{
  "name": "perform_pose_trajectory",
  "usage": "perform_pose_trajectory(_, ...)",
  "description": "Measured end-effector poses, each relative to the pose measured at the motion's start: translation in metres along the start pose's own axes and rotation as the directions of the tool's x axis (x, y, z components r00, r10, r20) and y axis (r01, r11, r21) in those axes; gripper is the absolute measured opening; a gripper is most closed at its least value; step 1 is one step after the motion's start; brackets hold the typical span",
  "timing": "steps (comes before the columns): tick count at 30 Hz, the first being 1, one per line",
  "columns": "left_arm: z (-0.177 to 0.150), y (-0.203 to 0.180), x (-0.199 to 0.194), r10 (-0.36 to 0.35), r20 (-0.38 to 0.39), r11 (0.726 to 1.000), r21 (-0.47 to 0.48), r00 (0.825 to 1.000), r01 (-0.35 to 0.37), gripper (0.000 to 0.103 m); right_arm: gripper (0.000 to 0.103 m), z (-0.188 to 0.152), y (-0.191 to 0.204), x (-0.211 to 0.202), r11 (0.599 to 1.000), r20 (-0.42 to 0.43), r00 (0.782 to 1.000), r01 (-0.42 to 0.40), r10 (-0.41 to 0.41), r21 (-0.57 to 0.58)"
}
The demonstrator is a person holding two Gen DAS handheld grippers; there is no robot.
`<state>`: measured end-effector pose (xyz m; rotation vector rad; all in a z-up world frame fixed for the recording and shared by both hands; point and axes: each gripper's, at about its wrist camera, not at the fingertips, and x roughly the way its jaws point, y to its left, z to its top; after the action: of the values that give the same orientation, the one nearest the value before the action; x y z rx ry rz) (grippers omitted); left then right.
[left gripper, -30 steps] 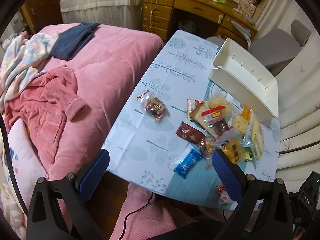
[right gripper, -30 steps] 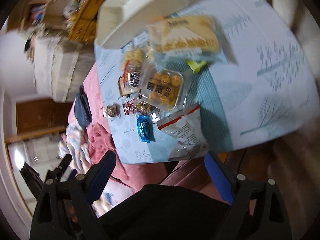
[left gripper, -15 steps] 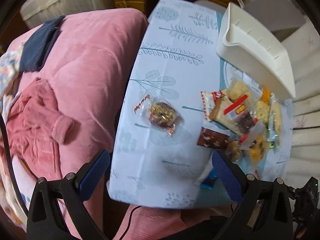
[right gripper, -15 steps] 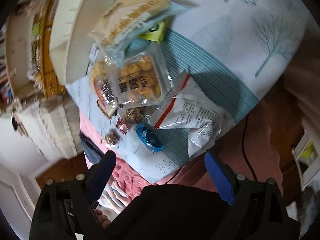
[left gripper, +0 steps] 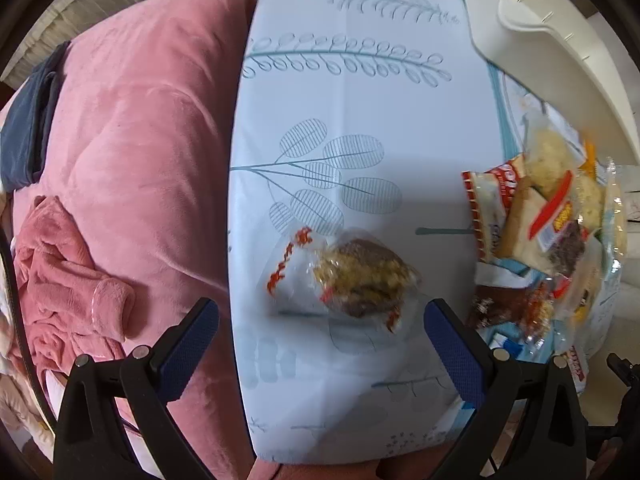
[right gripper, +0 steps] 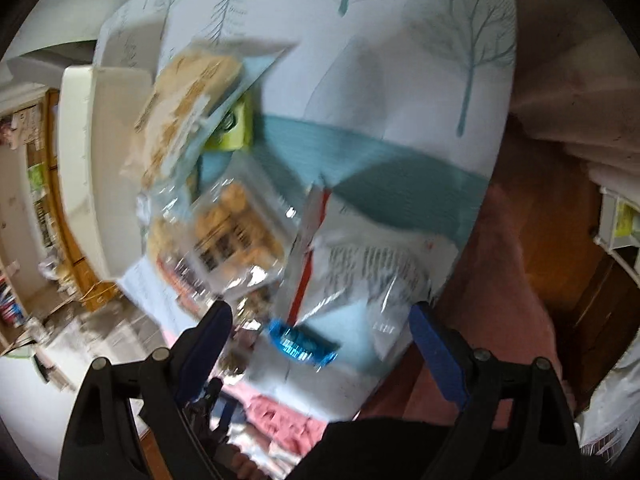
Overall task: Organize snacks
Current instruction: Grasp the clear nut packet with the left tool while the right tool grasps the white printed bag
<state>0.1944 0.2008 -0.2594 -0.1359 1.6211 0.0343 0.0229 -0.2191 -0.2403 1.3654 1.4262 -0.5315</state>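
Beside the surface (left gripper: 360,92), which wears a pale blue cloth printed with leaves and trees, lies a bed under a pink blanket (left gripper: 132,128), with a pink garment (left gripper: 68,292) bunched on it. At the surface's far right stands a white bin (left gripper: 560,52), and just below it in the left wrist view a heap of snack packets (left gripper: 552,240) is piled together. Apart from the heap, nearer the bed, lies a lone clear packet with red lettering and a brown cake inside (left gripper: 356,276). Directly above that packet hangs the left gripper (left gripper: 320,340), jaws wide and holding nothing. Over a white crinkled bag (right gripper: 360,272) and a small blue wrapper (right gripper: 304,344) sits the right gripper (right gripper: 320,340), jaws likewise spread and empty; its view is blurred.
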Motion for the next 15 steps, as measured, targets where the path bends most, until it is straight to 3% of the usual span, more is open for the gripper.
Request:
perform_pose_trajectory(7, 0.011, 0.000, 0.026, -0.029, -0.047, 0.999, 0.019, 0.998, 0.030, 0.094, 0.092, 0.002, 0.002, 0.022, 0.998, 0.053, 0.997, 0.062, -0.063, 0.025)
perform_pose_trajectory(13, 0.013, -0.001, 0.038, -0.063, -0.059, 0.997, 0.031, 0.996, 0.065, 0.067, 0.088, -0.005, 0.016, 0.028, 0.986, 0.097, 0.982, 0.166, -0.163, -0.033)
perform_pose_trajectory(15, 0.014, -0.005, 0.037, -0.044, -0.048, 0.997, 0.057, 0.998, 0.047, 0.065, 0.082, -0.010, 0.019, 0.029, 0.980, 0.110, 0.976, 0.193, -0.187, -0.047)
